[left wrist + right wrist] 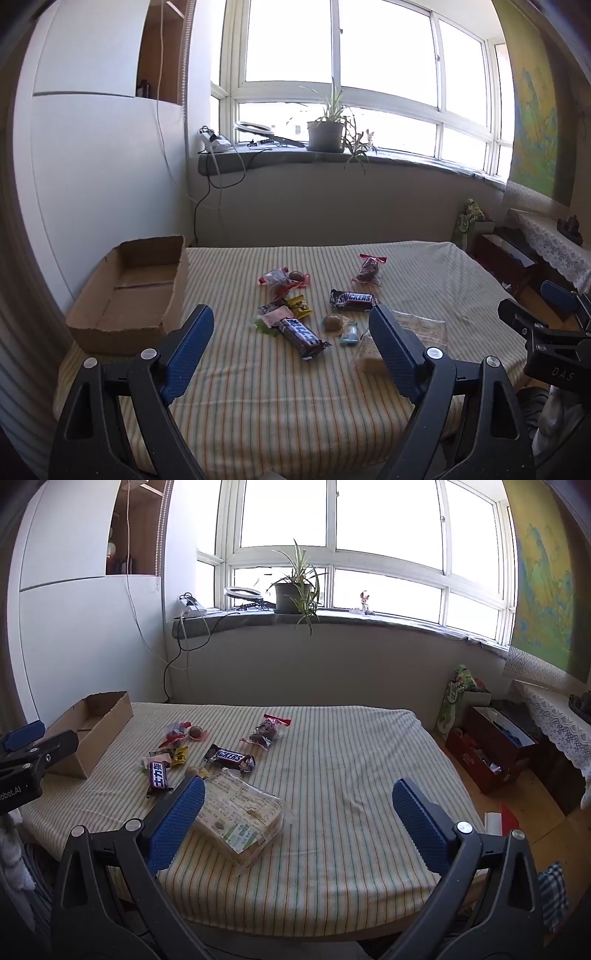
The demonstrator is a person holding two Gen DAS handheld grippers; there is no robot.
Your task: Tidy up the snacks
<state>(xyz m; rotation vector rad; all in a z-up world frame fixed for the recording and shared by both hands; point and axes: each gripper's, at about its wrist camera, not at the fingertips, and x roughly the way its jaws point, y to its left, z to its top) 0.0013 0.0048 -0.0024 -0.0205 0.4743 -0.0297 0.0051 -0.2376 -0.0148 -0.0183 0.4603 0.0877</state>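
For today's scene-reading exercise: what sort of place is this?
Probably a room in a home, likely a bedroom: a bed under a striped sheet, a potted plant on the windowsill, and a lace-covered side table.

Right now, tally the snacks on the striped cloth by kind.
Wrapped chocolate bars: 2, the Snickers bar and the dark blue bar
Large clear cracker pack: 1
Small wrapped sweets and packets: roughly 8, some overlapping
Total: about 11
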